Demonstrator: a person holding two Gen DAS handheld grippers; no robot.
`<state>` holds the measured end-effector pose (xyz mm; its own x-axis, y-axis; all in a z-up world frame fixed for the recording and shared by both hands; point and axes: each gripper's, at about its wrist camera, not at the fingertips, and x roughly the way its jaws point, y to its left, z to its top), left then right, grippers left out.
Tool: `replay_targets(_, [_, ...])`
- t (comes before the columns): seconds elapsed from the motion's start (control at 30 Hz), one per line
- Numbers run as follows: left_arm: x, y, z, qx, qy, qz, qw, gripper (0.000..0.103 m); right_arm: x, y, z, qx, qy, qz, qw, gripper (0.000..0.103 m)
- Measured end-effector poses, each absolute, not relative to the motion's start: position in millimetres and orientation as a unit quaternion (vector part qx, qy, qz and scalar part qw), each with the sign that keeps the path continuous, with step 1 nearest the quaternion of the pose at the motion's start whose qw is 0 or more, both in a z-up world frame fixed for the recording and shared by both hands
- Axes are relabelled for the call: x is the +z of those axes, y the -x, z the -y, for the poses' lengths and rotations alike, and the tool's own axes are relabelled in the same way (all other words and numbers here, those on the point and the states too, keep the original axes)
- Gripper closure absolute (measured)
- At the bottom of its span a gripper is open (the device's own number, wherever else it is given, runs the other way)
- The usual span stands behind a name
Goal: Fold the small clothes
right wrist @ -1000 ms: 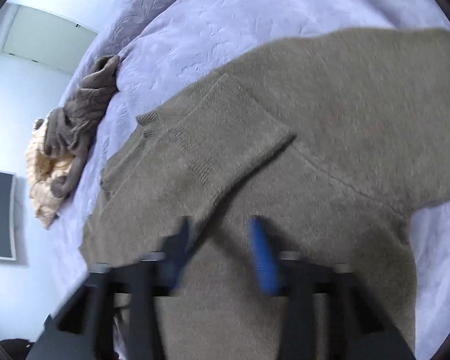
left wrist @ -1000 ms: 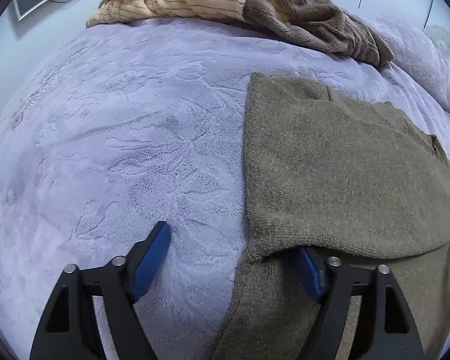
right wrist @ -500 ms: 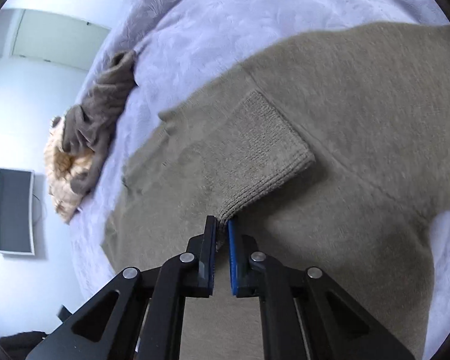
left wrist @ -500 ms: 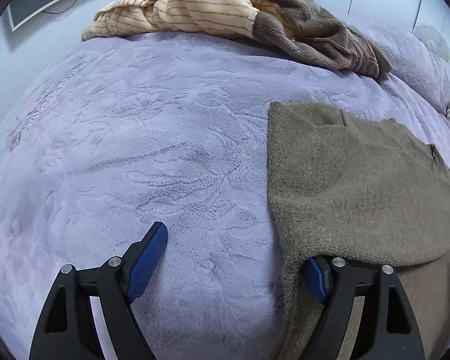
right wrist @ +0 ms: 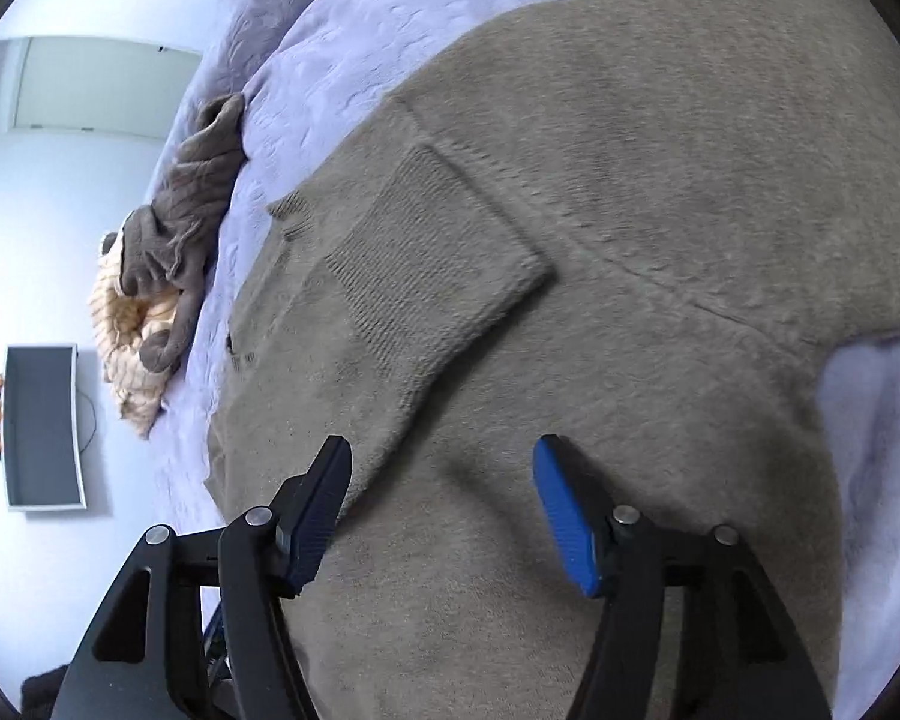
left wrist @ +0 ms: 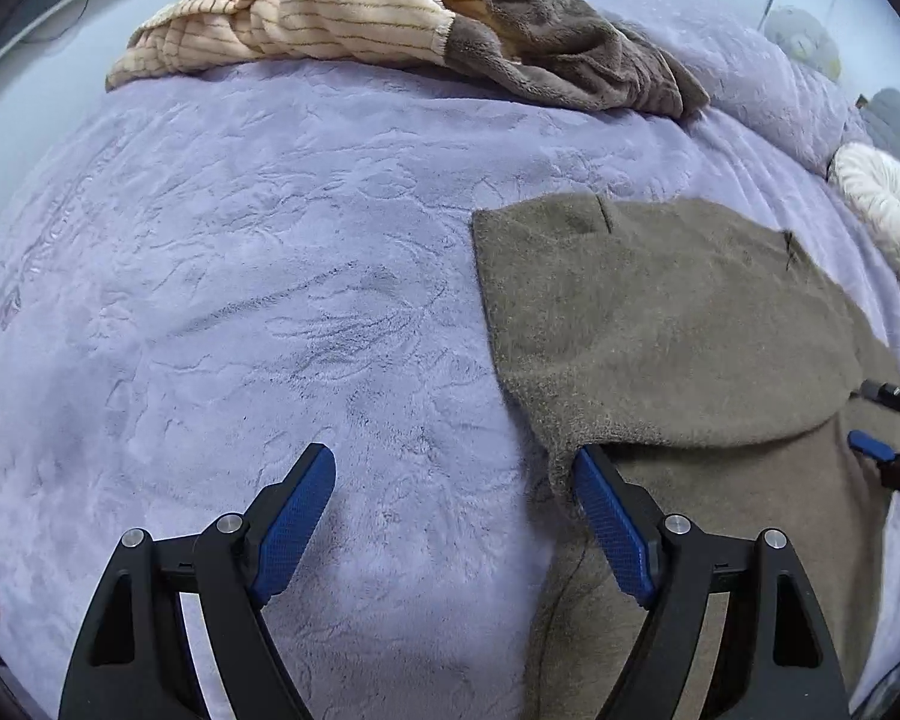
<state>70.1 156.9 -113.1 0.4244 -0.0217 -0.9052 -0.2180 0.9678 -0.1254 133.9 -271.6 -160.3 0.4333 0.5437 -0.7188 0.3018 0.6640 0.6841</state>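
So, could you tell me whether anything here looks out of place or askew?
Mostly tidy: the olive sweater lies flat with one sleeve folded across it. Only the crumpled heap of clothes at the blanket's far edge looks untidy.

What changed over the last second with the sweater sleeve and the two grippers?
The right gripper, shut on the sleeve cuff half a second ago, has opened and let it go; the sleeve now lies folded across the sweater. The left gripper stayed open at the sweater's edge, holding nothing. The pile of clothes and the blanket are unchanged.
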Motion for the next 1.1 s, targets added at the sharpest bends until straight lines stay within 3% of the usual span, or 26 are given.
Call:
replay_targets(0.23, [-116,-145,-183,0.007,0.192,-0.527,0.828,0.020,-169,-142,261,0.084,-0.395,-0.532,0.744,0.036])
replay_targets(0.4, [-159,-195,-172,-0.018,0.204,-0.587,0.783,0.021,-168,-135,266,0.090,-0.393,-0.531,0.745,0.036])
replay_targets(0.47, [-163,-200,-164,-0.017,0.199,-0.582,0.789,0.044,-169,-136,267,0.090,-0.393,-0.529,0.746,0.036])
replay_targets(0.5, [-163,-201,-162,-0.025,0.206,-0.580,0.788,0.079,-168,-138,266,0.089,-0.395,-0.527,0.747,0.036])
replay_targets(0.53, [-163,-202,-161,-0.032,0.218,-0.580,0.784,0.088,-168,-139,267,0.090,-0.397,-0.524,0.748,0.036])
replay_targets(0.7, [-139,-209,-167,-0.034,0.208,-0.537,0.817,0.088,-170,-155,263,0.085,-0.423,-0.511,0.743,0.037])
replay_targets(0.73, [-137,-214,-169,-0.037,0.210,-0.537,0.816,0.088,-170,-158,263,0.084,-0.430,-0.509,0.741,0.055])
replay_targets(0.77, [-137,-217,-170,-0.037,0.205,-0.539,0.816,0.088,-168,-164,261,0.082,-0.429,-0.513,0.739,0.092])
replay_targets(0.93, [-153,-224,-172,-0.023,0.168,-0.546,0.820,0.088,-148,-159,251,0.072,-0.388,-0.497,0.773,0.096])
replay_targets(1.1, [-154,-221,-177,-0.019,0.174,-0.541,0.822,0.089,-179,-143,260,0.037,-0.401,-0.516,0.756,0.096])
